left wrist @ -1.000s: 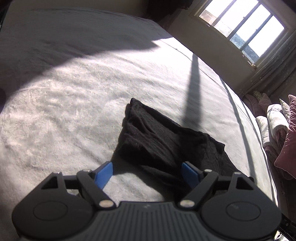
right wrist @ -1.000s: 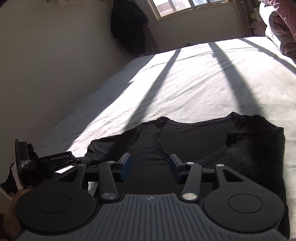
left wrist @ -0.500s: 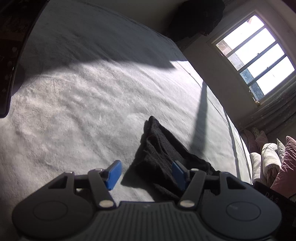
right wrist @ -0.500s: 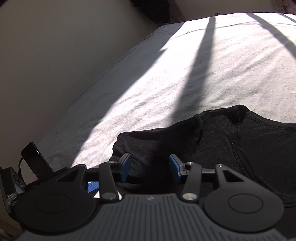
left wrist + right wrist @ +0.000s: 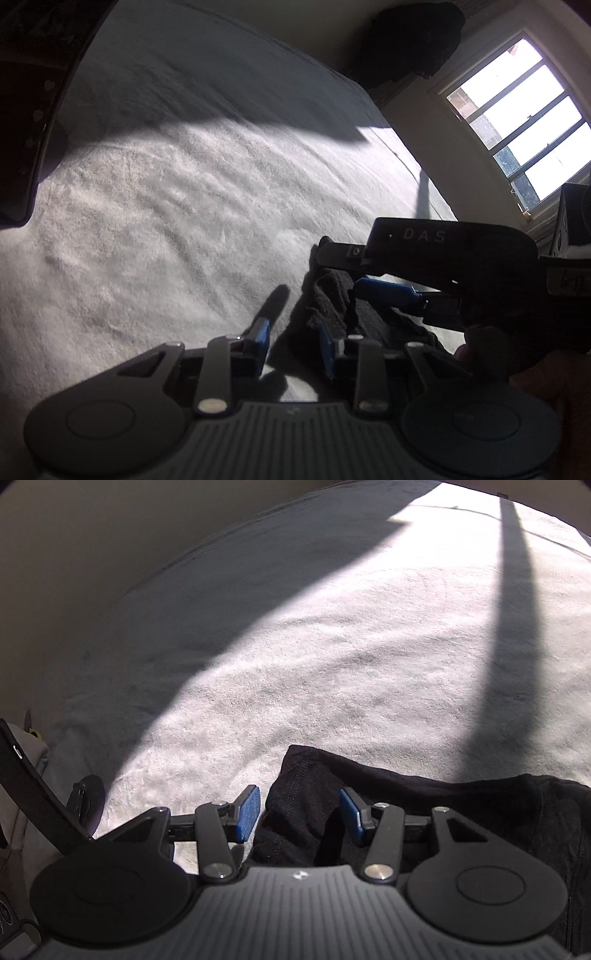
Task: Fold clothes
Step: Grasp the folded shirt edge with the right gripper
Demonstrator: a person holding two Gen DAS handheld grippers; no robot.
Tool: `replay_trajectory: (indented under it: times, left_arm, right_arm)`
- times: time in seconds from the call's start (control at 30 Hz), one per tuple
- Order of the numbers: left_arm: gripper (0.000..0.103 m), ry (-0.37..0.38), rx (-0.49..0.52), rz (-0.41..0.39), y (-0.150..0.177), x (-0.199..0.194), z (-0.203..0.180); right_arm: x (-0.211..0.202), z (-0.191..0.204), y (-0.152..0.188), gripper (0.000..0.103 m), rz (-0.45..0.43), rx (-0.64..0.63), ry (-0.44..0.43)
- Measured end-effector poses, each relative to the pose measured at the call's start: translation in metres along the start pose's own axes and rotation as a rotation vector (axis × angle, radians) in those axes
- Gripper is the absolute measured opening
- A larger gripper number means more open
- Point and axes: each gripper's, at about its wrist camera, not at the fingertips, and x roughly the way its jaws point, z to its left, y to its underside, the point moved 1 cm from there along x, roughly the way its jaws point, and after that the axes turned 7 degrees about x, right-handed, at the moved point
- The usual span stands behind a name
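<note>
A black shirt (image 5: pixel 461 812) lies flat on the white bed cover (image 5: pixel 332 664). Its sleeve end (image 5: pixel 299 794) sits between the blue pads of my right gripper (image 5: pixel 299 812), which stands open with the pads just off the cloth. In the left wrist view the same sleeve (image 5: pixel 328 291) shows as a bunched dark edge. My right gripper (image 5: pixel 341 269) hovers over it from the right. My left gripper (image 5: pixel 295 341) is low at the sleeve's near edge, its jaws closing. The cloth lies by its right pad (image 5: pixel 327 345) and only shadowed bed shows in the gap.
The bed cover (image 5: pixel 184 221) stretches wide to the left and far side. A window (image 5: pixel 517 110) and dark clothes hanging by the wall (image 5: pixel 410 37) are at the back right. A hand (image 5: pixel 535 376) holds the right gripper. A dark curved edge (image 5: pixel 29 110) stands at far left.
My right gripper has swept left along the shirt from the neckline to the sleeve end and come into the left wrist view. My left gripper's jaws have narrowed a lot.
</note>
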Motion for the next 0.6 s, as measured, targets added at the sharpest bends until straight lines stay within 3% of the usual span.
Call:
replay_trajectory:
  times: [0.17, 0.2, 0.27, 0.3, 0.33, 0.4, 0.47, 0.6]
  left_arm:
    - [0.03, -0.003, 0.006, 0.0, 0.001, 0.0, 0.0]
    - [0.03, -0.006, 0.01, 0.0, 0.001, 0.0, 0.0]
    - [0.03, -0.008, 0.019, 0.001, 0.001, 0.001, -0.001]
    - [0.034, -0.002, 0.03, 0.002, 0.0, 0.001, -0.003]
    - [0.037, 0.003, 0.041, 0.003, 0.0, 0.001, -0.005]
    - [0.051, 0.013, 0.065, 0.005, -0.001, 0.001, -0.009]
    - [0.059, 0.019, 0.101, 0.006, -0.001, 0.002, -0.016]
    - [0.066, 0.01, 0.158, 0.006, 0.003, 0.003, -0.026]
  right_arm:
    - [0.018, 0.021, 0.002, 0.052, 0.01, -0.094, 0.097]
    - [0.02, 0.023, 0.004, 0.047, 0.005, -0.112, 0.118]
    - [0.02, 0.024, 0.006, 0.026, -0.008, -0.141, 0.14]
    - [0.02, 0.023, 0.006, 0.007, -0.014, -0.151, 0.146]
    - [0.018, 0.02, 0.006, 0.004, -0.019, -0.141, 0.143]
    - [0.01, 0.011, 0.005, 0.004, -0.038, -0.103, 0.11]
    - [0.0, -0.002, 0.005, 0.004, -0.06, -0.044, 0.057]
    - [-0.023, -0.029, 0.005, 0.004, -0.11, 0.069, -0.038]
